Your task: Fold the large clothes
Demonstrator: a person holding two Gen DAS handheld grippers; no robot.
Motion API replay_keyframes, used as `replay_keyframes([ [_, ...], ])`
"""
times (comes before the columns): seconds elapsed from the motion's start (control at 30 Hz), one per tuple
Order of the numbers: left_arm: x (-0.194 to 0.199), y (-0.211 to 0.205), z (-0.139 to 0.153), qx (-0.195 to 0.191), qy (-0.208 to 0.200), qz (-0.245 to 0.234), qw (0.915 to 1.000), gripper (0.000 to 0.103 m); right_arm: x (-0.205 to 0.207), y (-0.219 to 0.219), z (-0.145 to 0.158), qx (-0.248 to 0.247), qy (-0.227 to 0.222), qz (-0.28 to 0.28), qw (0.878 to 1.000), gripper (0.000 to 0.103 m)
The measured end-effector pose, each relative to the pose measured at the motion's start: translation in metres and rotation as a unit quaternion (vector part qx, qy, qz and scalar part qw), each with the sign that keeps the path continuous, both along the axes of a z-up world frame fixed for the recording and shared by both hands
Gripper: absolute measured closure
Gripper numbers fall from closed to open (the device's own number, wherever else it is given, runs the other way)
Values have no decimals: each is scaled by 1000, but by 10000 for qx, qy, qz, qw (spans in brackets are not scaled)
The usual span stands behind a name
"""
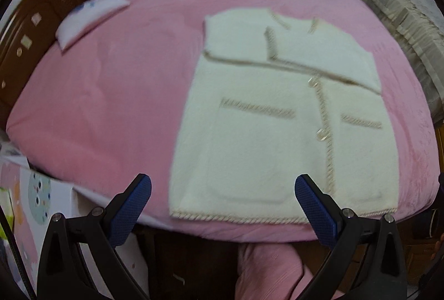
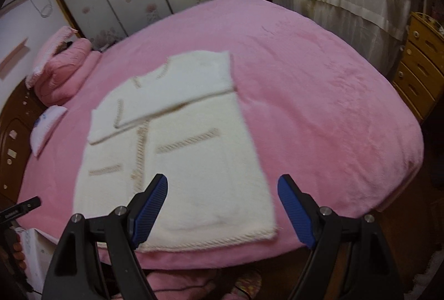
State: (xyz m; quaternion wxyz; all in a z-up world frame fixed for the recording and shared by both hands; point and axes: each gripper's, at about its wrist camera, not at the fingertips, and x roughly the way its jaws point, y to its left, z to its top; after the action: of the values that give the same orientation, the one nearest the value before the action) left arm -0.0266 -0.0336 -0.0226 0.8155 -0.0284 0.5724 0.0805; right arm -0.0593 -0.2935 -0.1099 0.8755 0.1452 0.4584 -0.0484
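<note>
jaws wide apart and empty on left gripper (image 1: 223, 190) and right gripper (image 2: 222, 190) above cream cardigan (image 1: 277, 133).

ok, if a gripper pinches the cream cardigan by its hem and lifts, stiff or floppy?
Probably floppy: the cream cardigan lies flat with both sleeves folded across its chest, so it likely drapes and sags. Its fluffy knit looks thick, so easy to pinch. On the plush pink blanket it may drag rather than slide.
</note>
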Motion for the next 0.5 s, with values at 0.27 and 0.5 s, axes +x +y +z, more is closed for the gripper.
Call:
replay_keyframes([
  [0.27,3,79,-61,-455,1006,626,9919,1,-8,-24,-73,-51,1243,10,9922,21],
  [0.5,18,104,-104,-1148,1717,422,9775,1,-11,-24,-128,403,2152,-228,9755,21],
])
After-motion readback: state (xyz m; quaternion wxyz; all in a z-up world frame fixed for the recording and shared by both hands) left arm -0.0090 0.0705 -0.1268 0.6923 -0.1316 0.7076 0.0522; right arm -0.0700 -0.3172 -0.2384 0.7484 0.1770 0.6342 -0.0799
